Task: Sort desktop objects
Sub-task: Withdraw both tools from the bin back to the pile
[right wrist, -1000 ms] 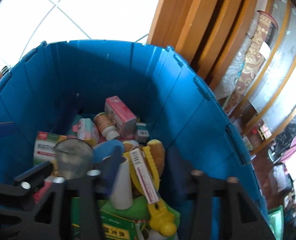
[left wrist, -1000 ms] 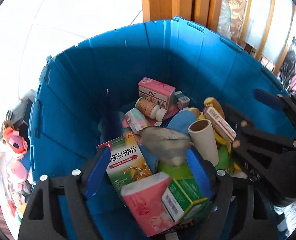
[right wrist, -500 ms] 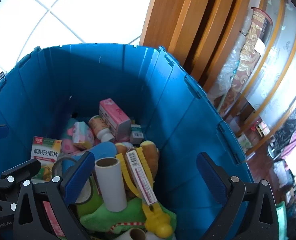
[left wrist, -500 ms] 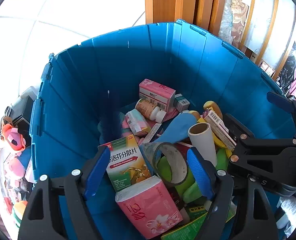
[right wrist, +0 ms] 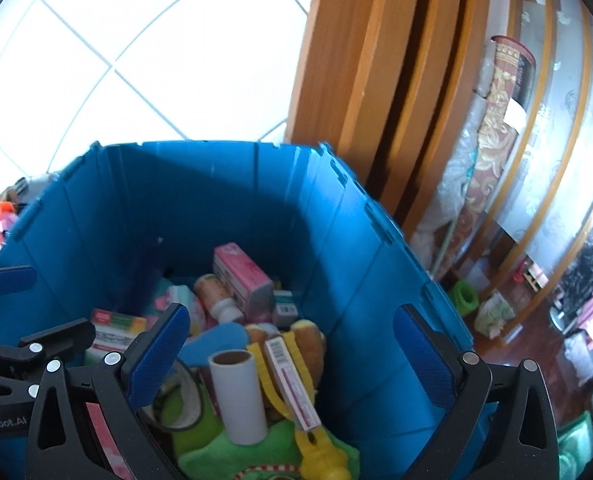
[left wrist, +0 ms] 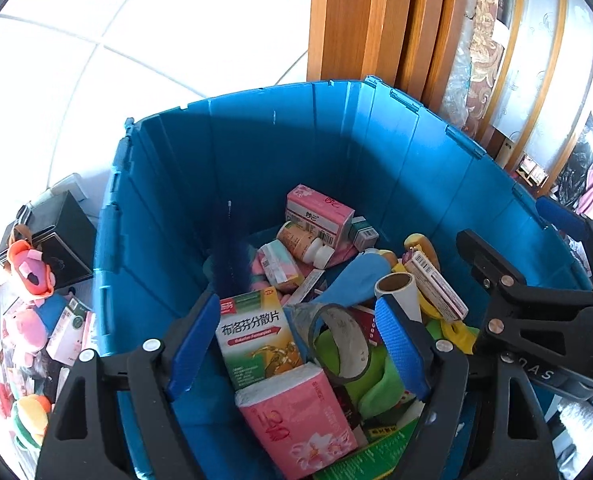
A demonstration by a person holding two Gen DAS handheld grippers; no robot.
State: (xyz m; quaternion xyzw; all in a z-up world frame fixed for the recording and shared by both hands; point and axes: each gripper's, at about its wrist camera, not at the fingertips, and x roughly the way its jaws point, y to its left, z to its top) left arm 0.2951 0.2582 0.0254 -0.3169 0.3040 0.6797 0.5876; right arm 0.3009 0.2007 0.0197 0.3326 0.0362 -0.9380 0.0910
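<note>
A deep blue bin (left wrist: pixel 336 152) holds several sorted objects: a green and white medicine box (left wrist: pixel 256 332), a pink tissue pack (left wrist: pixel 296 416), a grey tape roll (left wrist: pixel 342 346), a cardboard tube (left wrist: pixel 396 288), a pink box (left wrist: pixel 316 212) and a pill bottle (left wrist: pixel 300 240). My left gripper (left wrist: pixel 296 308) hangs open above them, with nothing in its grip. In the right wrist view, the right gripper (right wrist: pixel 290 316) stands wide open over the bin (right wrist: pixel 216 200). The cardboard tube (right wrist: pixel 238 392) stands free below it, beside a yellow toy (right wrist: pixel 316 452) and a barcoded box (right wrist: pixel 292 384).
Left of the bin lie a black box (left wrist: pixel 56 236), plush toys (left wrist: pixel 28 268) and small cartons (left wrist: pixel 68 332). A wooden door frame (left wrist: pixel 356 20) rises behind the bin. White floor tiles (right wrist: pixel 96 40) lie beyond, and more clutter sits on a dark wooden floor (right wrist: pixel 496 312) to the right.
The right gripper's jaws opened wide and let go of the cardboard tube, which now stands in the bin. The tape roll dropped and settled among the objects. Both grippers rose a little.
</note>
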